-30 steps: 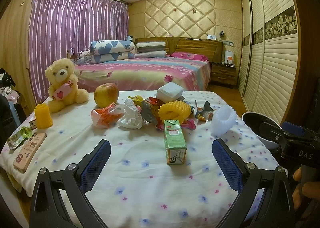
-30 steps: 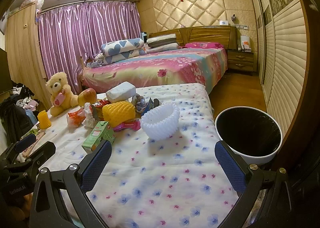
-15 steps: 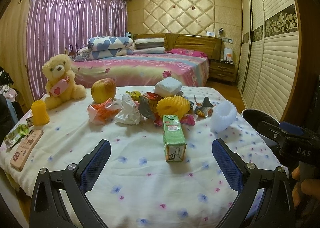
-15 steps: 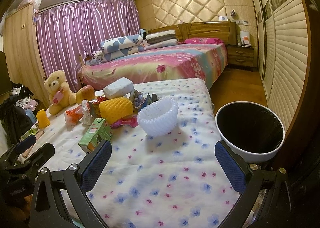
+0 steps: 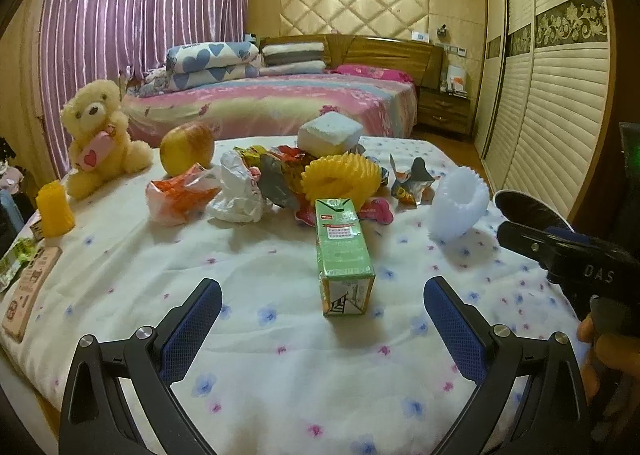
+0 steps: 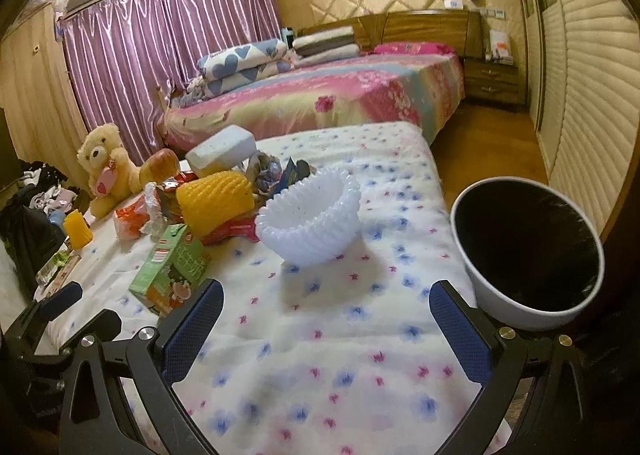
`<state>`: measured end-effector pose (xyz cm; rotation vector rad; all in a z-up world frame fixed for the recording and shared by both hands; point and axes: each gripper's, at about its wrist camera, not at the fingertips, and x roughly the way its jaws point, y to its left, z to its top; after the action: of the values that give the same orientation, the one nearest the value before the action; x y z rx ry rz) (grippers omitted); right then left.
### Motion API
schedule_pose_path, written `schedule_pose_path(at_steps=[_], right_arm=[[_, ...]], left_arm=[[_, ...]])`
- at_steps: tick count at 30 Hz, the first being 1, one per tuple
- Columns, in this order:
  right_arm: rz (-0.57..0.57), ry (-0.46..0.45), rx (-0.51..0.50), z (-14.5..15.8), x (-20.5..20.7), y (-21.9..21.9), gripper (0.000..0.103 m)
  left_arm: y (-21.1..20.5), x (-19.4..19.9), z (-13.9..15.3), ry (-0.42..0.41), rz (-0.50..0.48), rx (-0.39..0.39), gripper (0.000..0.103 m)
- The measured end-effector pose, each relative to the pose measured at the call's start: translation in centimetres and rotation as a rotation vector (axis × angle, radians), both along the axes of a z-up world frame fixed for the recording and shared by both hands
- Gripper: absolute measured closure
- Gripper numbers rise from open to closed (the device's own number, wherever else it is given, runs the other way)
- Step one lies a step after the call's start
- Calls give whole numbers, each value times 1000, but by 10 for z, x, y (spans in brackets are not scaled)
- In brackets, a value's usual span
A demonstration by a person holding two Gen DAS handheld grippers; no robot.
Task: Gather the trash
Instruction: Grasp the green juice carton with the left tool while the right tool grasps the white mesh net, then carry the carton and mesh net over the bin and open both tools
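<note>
I am holding left tool [image 5: 322, 321] spread, empty | green carton [image 5: 343, 255] lying mid-frame on counter [image 5: 280, 375], just ahead | judging it light, stiff, crushable: taking its long sides | right tool [image 6: 326, 319] spread, empty, bin [image 6: 528, 251] at right.

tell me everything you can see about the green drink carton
The green drink carton is a small rectangular box, apparently coated card, lying on its side on the flowered cloth, apart from the wrapper pile behind it. Its folded top end points toward the pile, and the near end is white and orange. One side shows a red-and-white label, another a cartoon picture. Nothing grips it.
</note>
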<state>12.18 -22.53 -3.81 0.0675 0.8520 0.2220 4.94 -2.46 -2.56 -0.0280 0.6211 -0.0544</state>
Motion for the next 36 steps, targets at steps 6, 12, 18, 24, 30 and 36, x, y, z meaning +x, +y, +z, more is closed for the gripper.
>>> schedule_pose_path(at_steps=[6,12,18,24,30,36], right_arm=[[12,70,20,-17,27,6,1],[21,124,20,-29,49,13,4],[31,152,32,-35,58,15,23],[43,168,66,-39,57,11,74],[38,146,87,-29,43,-1,80],[-4,125,86,-16,26,-28,80]], left_arm=[[1,24,-9,35,-2,-4,7],[1,42,-21,89,-14,-26,19],[-3,52,-26,112,-34,-30,42],[-6,56,-30,139,-72,-55,72],[-16,40,-19,93,-123,-56,72],[-38,33,-9,73,-198,-63,72]])
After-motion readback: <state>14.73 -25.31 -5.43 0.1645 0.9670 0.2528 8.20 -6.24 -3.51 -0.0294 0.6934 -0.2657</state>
